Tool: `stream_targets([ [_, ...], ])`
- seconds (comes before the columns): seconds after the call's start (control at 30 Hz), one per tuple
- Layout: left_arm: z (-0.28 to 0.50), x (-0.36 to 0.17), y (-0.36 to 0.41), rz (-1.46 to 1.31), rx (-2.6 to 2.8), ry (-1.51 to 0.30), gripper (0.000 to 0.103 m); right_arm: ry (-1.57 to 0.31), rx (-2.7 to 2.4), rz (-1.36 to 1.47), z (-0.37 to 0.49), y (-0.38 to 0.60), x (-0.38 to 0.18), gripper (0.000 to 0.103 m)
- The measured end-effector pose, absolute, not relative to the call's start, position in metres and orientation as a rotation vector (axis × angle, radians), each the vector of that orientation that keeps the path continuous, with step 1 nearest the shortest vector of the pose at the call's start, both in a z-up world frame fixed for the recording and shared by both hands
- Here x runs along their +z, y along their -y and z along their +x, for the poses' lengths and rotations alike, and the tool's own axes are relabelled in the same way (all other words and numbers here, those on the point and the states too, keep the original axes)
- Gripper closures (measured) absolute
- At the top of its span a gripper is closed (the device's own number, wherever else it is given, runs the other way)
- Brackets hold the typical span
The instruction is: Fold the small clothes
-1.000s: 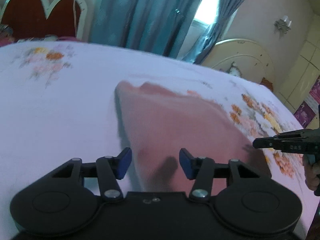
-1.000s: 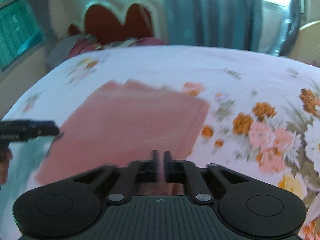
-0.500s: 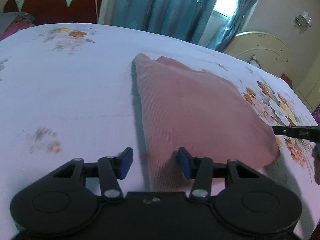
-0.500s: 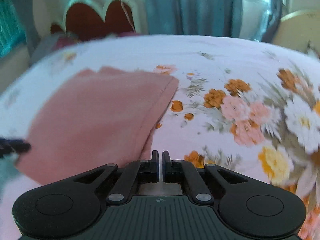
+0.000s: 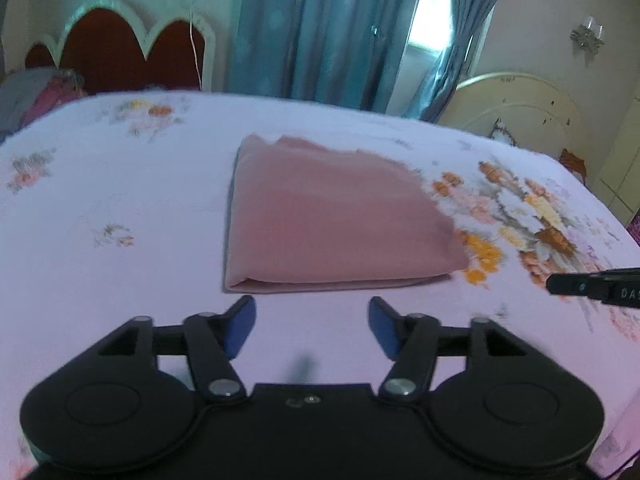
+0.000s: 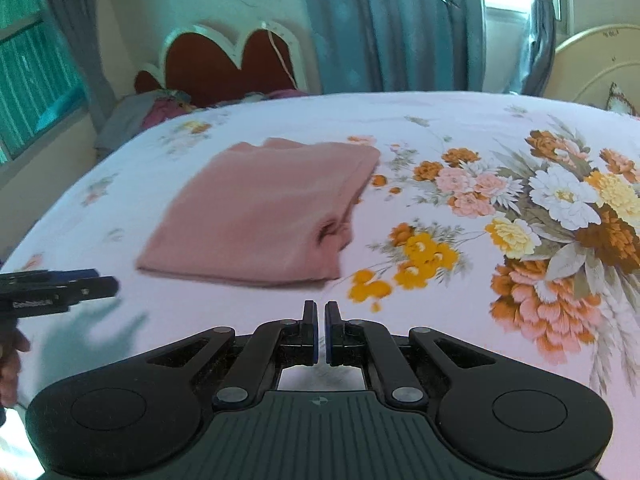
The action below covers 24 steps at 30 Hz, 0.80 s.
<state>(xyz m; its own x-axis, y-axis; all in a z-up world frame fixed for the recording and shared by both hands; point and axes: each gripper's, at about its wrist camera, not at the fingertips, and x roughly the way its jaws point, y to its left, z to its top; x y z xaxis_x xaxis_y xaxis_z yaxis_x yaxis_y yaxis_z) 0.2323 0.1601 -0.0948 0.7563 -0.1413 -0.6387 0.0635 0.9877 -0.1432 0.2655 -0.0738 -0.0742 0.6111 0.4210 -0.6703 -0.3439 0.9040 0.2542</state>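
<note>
**Both grippers clear of the folded pink cloth on the bed**

Nearest to me in the left wrist view is my left gripper. Its blue-padded jaws stand well apart, have just been opening wider, and hold nothing; only bare sheet shows between them. In the right wrist view my right gripper has its jaws drawn together with just a sliver of a gap, and no fabric is caught in it. Each tool also shows at the edge of the other's view, hovering over the sheet near the bed's near edge.

Just beyond the left gripper's tips lies the pink cloth, folded into a flat, roughly rectangular stack on the floral bedsheet. Neither gripper touches it. Its near edge shows stacked layers, and from the right side the near right corner looks bunched and slightly loose. It sits around the middle of the bed, its right edge beside the big printed bouquet of orange, white and yellow flowers.

Farther back, at the head of the bed, stands a scalloped red headboard with a heap of clothing below it. Behind hang blue curtains over a bright window.
</note>
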Motion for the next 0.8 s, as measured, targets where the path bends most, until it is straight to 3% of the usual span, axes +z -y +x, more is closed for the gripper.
stream_targets([
  [0.17,0.197,-0.078,-0.146,-0.112,-0.114,-0.659,0.036,-0.774,0.448,0.086,0.230,0.072,-0.059,0.100],
  [0.27,0.176,-0.070,-0.140,-0.101,-0.105,-0.634,0.029,-0.758,0.436,0.085,0.214,0.074,-0.052,0.100],
  [0.33,0.161,-0.064,-0.136,-0.090,-0.094,-0.612,0.017,-0.743,0.424,0.088,0.204,0.076,-0.046,0.100],
  [0.37,0.154,-0.062,-0.133,-0.083,-0.088,-0.599,0.014,-0.737,0.418,0.089,0.200,0.077,-0.044,0.094],
  [0.4,0.148,-0.059,-0.131,-0.075,-0.079,-0.585,0.006,-0.728,0.407,0.090,0.194,0.077,-0.040,0.056],
  [0.43,0.142,-0.056,-0.129,-0.066,-0.066,-0.569,0.000,-0.708,0.393,0.091,0.188,0.078,-0.037,0.026],
  [0.47,0.135,-0.053,-0.127,-0.058,-0.054,-0.553,0.000,-0.663,0.386,0.091,0.180,0.079,-0.032,0.002],
  [0.8,0.074,-0.023,-0.102,-0.027,-0.029,-0.488,0.000,-0.604,0.310,0.091,0.116,0.082,-0.004,0.000],
])
